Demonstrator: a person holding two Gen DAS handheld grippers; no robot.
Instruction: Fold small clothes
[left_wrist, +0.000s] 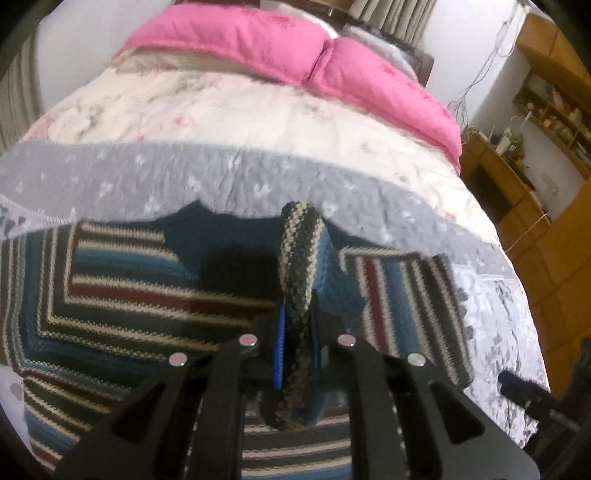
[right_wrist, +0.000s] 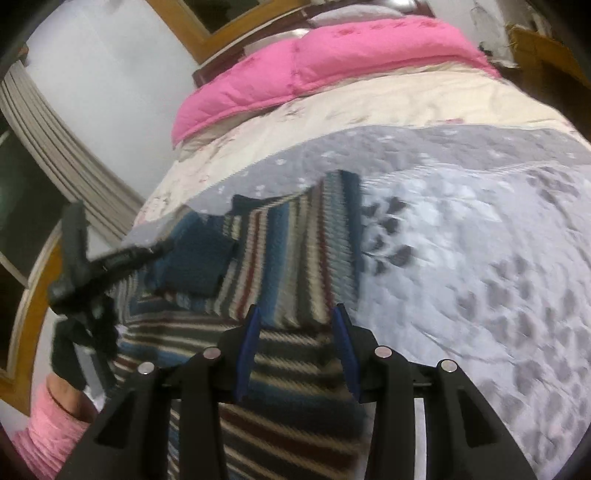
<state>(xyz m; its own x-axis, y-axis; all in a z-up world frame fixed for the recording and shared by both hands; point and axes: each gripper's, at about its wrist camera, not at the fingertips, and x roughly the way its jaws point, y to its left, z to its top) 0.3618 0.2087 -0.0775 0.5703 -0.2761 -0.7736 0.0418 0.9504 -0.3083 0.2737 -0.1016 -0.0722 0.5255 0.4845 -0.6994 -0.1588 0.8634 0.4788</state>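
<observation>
A small striped knit sweater (left_wrist: 122, 295) in blue, cream, dark red and grey lies spread on the bed. My left gripper (left_wrist: 297, 325) is shut on a raised fold of its ribbed edge (left_wrist: 299, 254), which stands up between the blue pads. In the right wrist view the same sweater (right_wrist: 288, 251) lies under and ahead of my right gripper (right_wrist: 295, 336), which is open just above the knit with nothing between its fingers. The left gripper (right_wrist: 122, 258) shows at the left of that view, held by a hand in a pink sleeve (right_wrist: 48, 439).
The bed carries a grey quilt with white prints (left_wrist: 207, 181), a cream floral cover (left_wrist: 221, 107) and a pink duvet (left_wrist: 258, 40) at the head. Wooden shelves and a desk (left_wrist: 535, 140) stand to the right. A wall and a radiator-like panel (right_wrist: 62, 147) are on the left.
</observation>
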